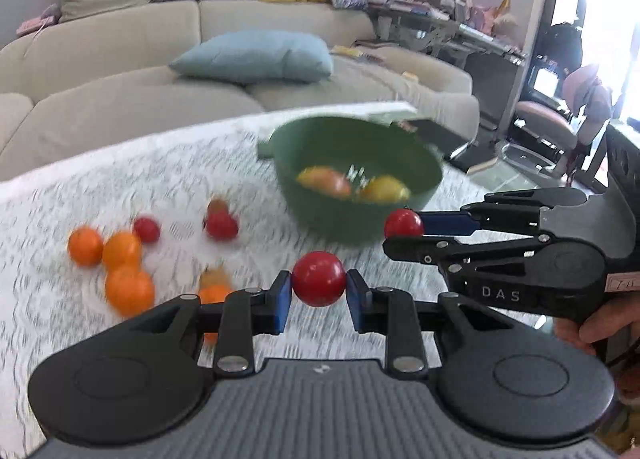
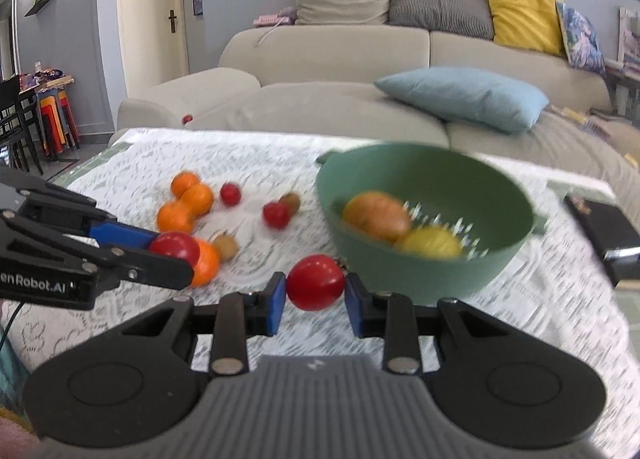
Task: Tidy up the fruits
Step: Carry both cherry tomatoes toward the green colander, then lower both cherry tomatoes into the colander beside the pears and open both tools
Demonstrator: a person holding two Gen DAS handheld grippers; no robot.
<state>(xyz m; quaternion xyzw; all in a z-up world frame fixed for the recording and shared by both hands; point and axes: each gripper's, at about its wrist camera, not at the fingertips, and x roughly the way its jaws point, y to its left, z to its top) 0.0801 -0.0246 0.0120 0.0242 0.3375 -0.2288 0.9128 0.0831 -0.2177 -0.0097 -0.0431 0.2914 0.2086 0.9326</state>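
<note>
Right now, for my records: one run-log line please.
left gripper: shut on red fruit | right gripper: shut on second red fruit | green bowl: two fruits inside

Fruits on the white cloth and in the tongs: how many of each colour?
Red fruits: 4, one in the left tongs, one in the right tongs, two on the cloth
Orange fruits: 4
Brown fruits: 2
Total: 10
</note>
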